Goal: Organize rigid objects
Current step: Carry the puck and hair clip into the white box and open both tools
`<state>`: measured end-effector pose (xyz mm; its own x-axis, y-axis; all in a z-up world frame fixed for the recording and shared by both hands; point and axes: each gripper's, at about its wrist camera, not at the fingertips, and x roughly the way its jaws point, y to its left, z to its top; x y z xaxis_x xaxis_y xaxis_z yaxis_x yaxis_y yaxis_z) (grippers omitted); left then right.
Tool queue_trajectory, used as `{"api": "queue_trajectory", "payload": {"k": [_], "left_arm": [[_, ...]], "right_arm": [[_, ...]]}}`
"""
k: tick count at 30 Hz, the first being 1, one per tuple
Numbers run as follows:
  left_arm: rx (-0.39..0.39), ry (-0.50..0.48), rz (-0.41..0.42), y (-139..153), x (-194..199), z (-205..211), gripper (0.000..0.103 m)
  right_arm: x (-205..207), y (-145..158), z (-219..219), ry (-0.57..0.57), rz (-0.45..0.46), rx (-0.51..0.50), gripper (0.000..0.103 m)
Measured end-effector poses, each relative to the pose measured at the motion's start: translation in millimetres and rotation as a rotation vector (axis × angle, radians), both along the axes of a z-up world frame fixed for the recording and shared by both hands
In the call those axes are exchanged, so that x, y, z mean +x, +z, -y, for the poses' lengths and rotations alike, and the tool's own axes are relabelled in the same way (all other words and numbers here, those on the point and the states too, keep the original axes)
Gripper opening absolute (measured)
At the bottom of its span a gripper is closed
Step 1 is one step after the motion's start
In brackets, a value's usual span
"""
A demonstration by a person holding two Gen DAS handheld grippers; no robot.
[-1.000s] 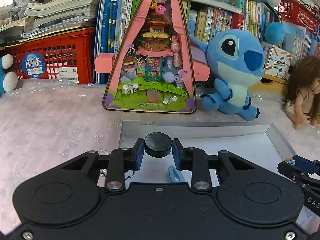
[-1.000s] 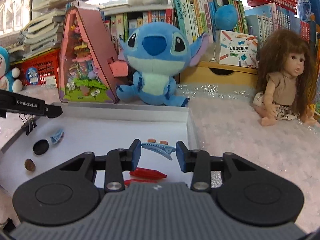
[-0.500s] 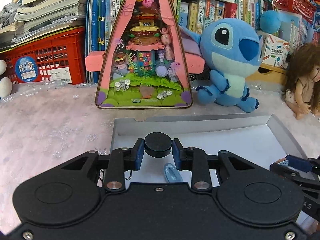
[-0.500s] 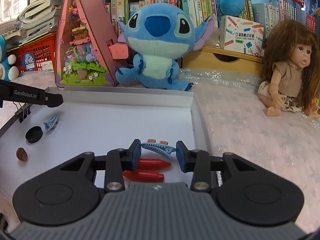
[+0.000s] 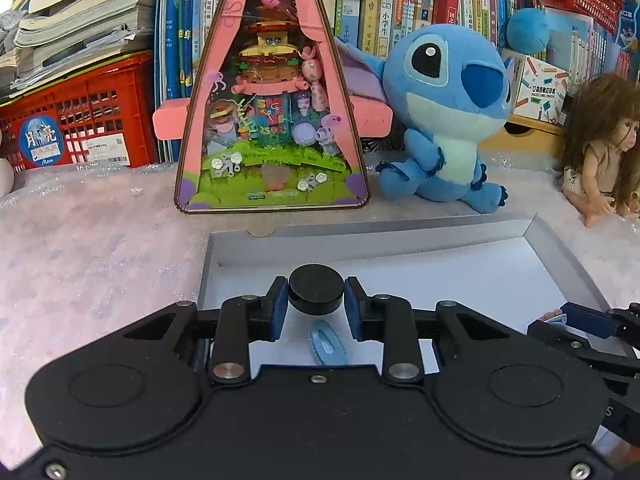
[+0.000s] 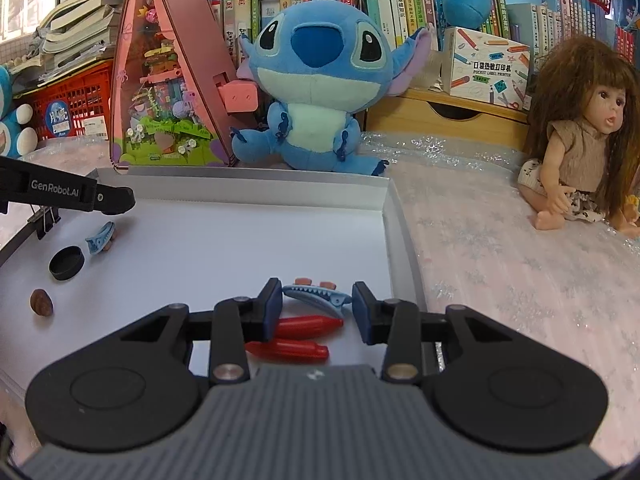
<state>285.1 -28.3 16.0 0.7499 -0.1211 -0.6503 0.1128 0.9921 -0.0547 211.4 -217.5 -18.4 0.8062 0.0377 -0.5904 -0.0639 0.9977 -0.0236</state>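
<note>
A white shallow box lid lies on the bed. My left gripper is open, its fingers either side of a black round cap that rests in the lid, with a light blue hair clip just behind it. My right gripper is open around a blue shark hair clip; two red clips lie below it. A brown shell and a black binder clip are at the lid's left.
A pink triangular diorama, a blue Stitch plush and a doll stand behind the lid. Books and a red crate line the back. The pale pink bedding surrounds the lid.
Both grippers have risen or tilted slightly, so the scene sits lower in view. The cap and shark clip stay between the open fingers.
</note>
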Motion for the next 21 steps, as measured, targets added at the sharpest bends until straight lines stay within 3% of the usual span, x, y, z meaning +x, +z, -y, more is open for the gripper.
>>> {"api": "queue_trajectory", "payload": {"k": [13, 17, 19, 21], "left_arm": [[0.059, -0.006, -0.024, -4, 6, 12, 0.029], [0.062, -0.012, -0.01, -2, 4, 14, 0.042], [0.048, -0.015, -0.007, 1, 1, 12, 0.047], [0.034, -0.013, 0.001, 6, -3, 9, 0.052]], "right_arm": [[2, 0, -2, 0.007, -0.01, -0.018, 0.046], [1, 1, -1, 0.008, -0.006, -0.013, 0.05], [-1, 3, -1, 0.009, 0.008, -0.011, 0.061], [-3, 7, 0, 0.011, 0.027, -0.007, 0.065]]}}
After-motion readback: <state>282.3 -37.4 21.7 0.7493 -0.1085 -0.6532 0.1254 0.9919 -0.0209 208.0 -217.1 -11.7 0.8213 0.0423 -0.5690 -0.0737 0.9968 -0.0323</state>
